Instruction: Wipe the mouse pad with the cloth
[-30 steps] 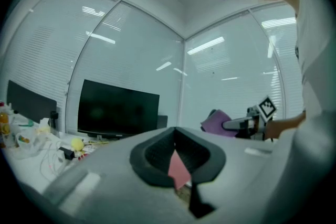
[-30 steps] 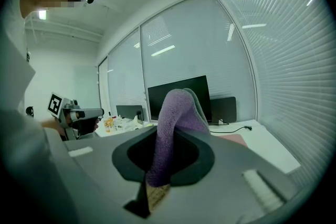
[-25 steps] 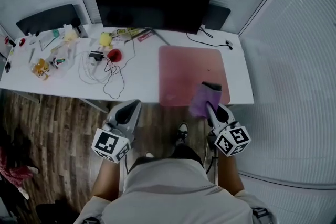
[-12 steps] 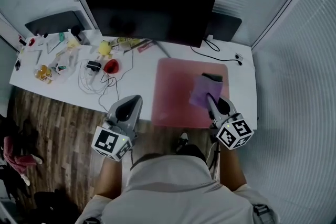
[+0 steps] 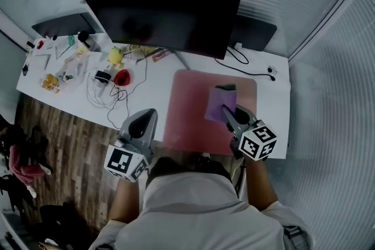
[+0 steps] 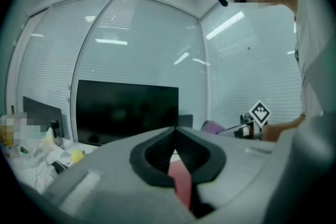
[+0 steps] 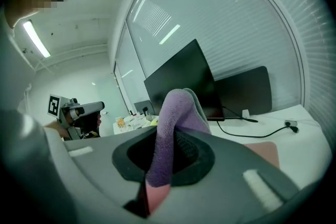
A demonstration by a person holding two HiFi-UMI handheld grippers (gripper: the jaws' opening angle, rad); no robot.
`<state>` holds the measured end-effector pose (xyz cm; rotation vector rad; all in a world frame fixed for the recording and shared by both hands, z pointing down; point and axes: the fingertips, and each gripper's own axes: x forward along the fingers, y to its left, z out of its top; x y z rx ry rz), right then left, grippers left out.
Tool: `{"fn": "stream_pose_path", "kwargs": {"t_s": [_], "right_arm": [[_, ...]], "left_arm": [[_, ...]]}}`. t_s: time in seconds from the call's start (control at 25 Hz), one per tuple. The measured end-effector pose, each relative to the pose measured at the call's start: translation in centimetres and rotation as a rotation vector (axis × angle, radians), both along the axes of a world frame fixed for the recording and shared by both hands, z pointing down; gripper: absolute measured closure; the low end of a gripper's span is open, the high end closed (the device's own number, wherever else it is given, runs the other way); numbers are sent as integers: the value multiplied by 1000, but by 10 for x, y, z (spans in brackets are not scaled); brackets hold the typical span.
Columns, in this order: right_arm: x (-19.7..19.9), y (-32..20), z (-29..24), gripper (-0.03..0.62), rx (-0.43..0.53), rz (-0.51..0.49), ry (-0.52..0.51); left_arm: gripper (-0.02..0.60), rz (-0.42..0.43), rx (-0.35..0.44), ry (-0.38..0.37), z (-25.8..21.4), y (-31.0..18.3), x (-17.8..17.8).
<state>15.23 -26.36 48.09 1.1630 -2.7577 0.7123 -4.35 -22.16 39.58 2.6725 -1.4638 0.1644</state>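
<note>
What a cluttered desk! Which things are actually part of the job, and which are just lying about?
Part of the job:
mouse pad
cloth
right gripper, shut on the cloth over the pad

Just lying about:
monitor
cables
red object
yellow toy
left gripper, shut and empty, by the desk's front edge

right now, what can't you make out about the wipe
- Head view: whether the cloth presses on the mouse pad; too small, and the right gripper covers its near end.
- Right gripper view: the contact lies below the shut jaws, hidden by the gripper's body.
- Head view: small items at the desk's left end, too small to name.
</note>
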Motion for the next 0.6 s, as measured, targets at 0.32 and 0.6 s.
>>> {"fn": "stream_pose_path", "kwargs": {"t_s": [0.32, 0.6], "right_arm": [[-73, -33, 18, 549, -46, -105, 55], [-185, -79, 45, 549, -119, -232, 132]], "left_arm": [[580, 20, -21, 32, 16, -41, -39], [580, 41, -61, -6, 38, -85, -104]]}}
